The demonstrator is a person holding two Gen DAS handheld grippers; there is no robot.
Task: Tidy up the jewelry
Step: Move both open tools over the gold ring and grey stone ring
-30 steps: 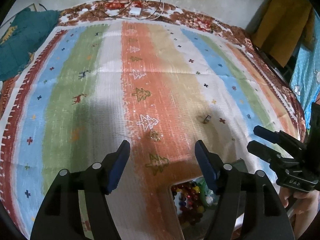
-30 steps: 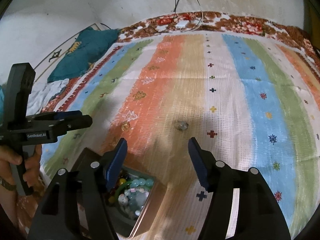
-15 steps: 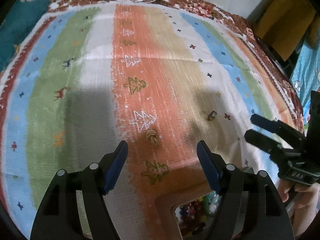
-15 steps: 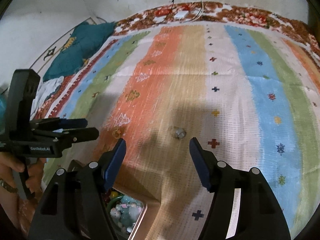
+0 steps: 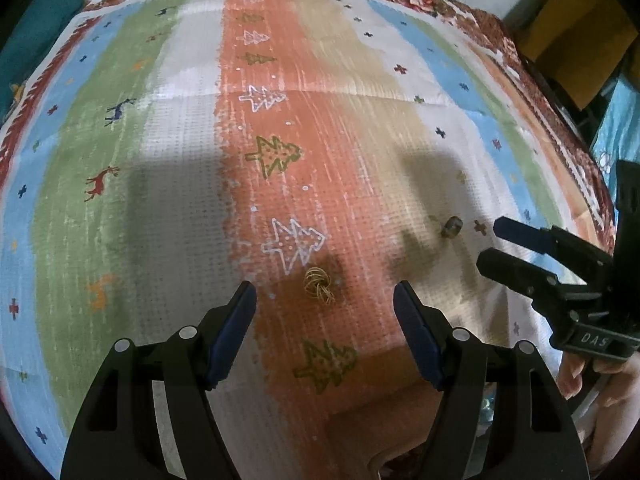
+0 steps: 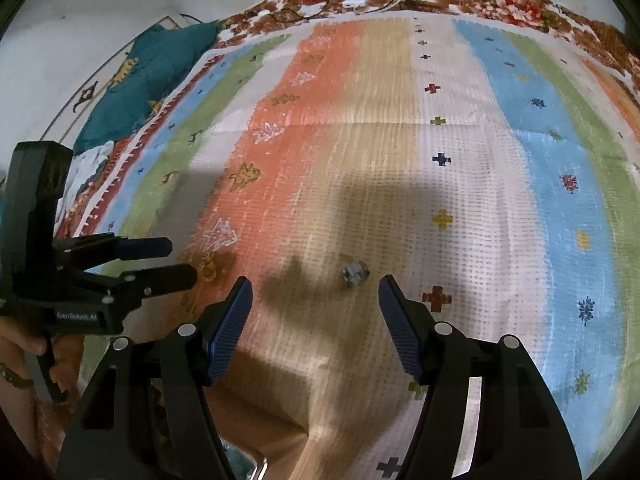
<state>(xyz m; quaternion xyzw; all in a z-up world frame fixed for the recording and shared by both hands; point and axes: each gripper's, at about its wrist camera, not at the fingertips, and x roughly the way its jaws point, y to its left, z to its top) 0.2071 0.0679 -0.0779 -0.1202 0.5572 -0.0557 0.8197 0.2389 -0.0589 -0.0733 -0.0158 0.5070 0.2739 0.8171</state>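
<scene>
On the striped mat (image 5: 168, 184), on its orange band just beyond a white tree motif, a small gold wire ornament (image 5: 318, 283) lies loose. The left gripper (image 5: 325, 312) hovers right over it with its blue-padded fingers (image 5: 230, 332) spread wide and nothing between them; the ornament sits just ahead of the gap, slightly left of centre. Farther right, on the tan and white part of the mat, a small silvery piece (image 5: 452, 227) rests by itself, well apart from the gold one.

In the right wrist view the same silvery piece (image 6: 355, 274) lies just ahead of the right gripper (image 6: 316, 314), whose fingers (image 6: 400, 334) are likewise spread apart and empty. The gold ornament (image 6: 210, 269) shows at the left, close to the tip of the left gripper's lower finger. A hand (image 6: 24, 350) grips that tool's handle at the left edge.

At the near edge of both views a corner of a box (image 5: 372, 412) shows, its contents mostly hidden. A teal cloth (image 6: 148, 80) lies at the mat's far left.
</scene>
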